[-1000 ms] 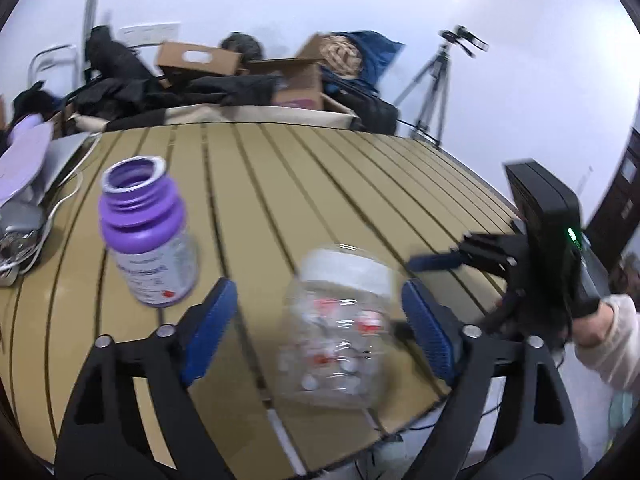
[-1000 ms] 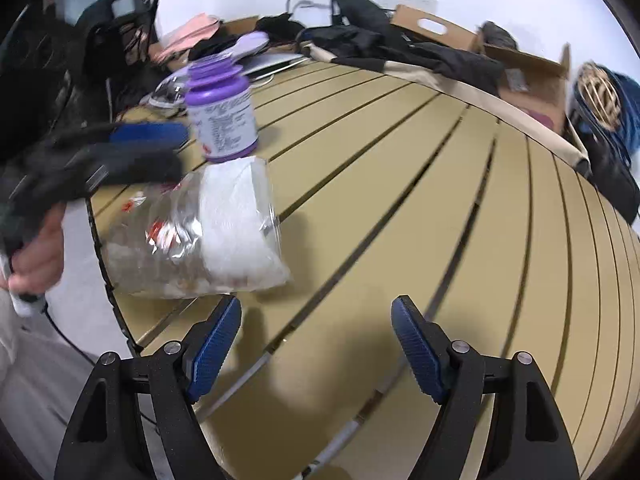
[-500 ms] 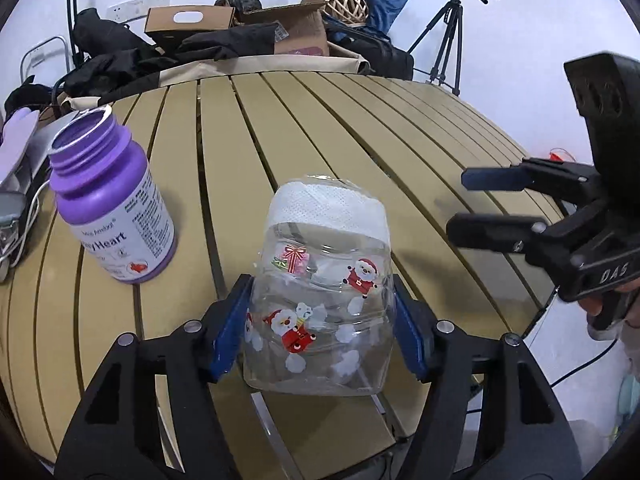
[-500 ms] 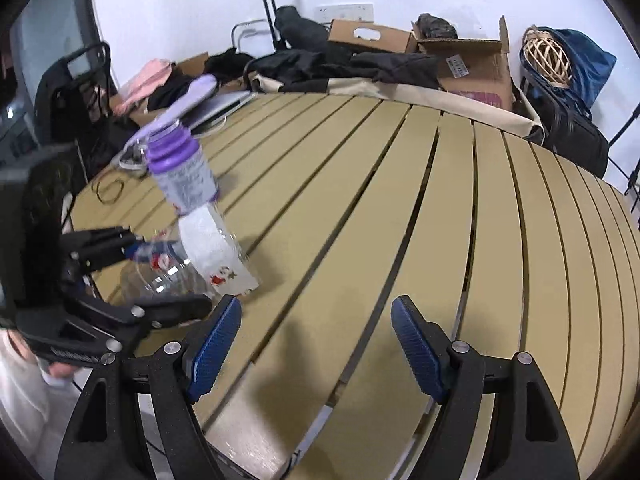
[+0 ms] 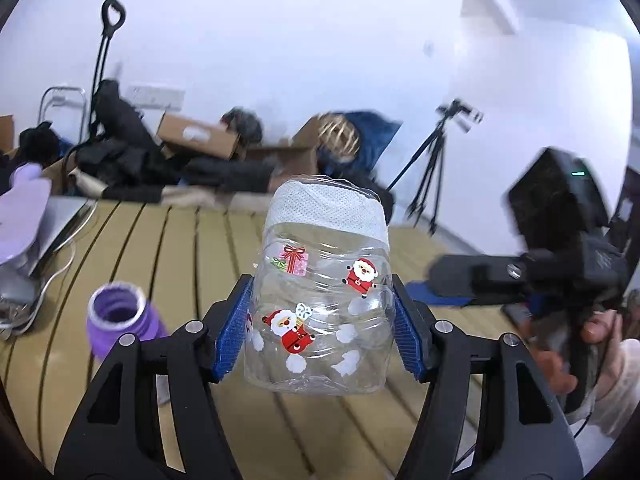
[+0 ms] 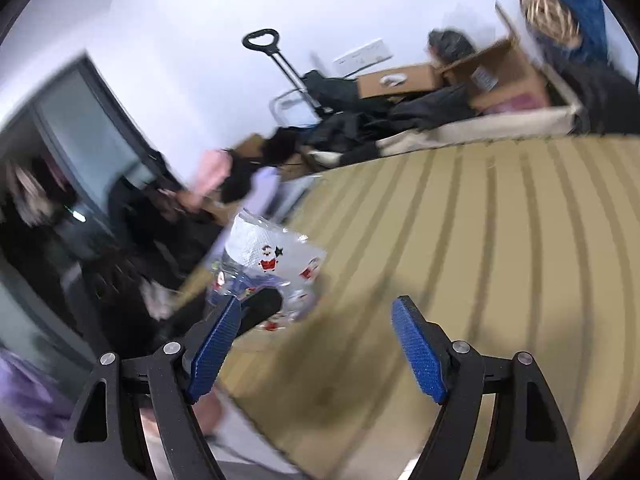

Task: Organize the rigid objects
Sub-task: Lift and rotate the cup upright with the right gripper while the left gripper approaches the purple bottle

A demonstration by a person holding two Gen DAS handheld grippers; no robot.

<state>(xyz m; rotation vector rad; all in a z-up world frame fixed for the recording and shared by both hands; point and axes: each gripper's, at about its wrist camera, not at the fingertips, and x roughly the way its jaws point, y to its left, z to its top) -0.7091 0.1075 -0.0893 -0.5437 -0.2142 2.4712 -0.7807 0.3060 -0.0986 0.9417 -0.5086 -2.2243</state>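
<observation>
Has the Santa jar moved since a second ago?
Yes. The jar has left the table and gone up: clamped in the left gripper, its top now clears the far table edge, and the purple bottle sits lower.

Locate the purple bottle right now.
Left wrist view, lower left: the purple bottle stands uncapped on the slatted table, left of the left gripper holding the Santa jar.

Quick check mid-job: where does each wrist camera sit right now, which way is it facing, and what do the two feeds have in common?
Left wrist: on the left gripper, facing across the slatted table; its pads clamp the clear Santa jar; the right gripper and hand show.
Right wrist: on the open right gripper, tilted, blurred, facing the table's left edge.
Shared: jar, table, cardboard boxes.
</observation>
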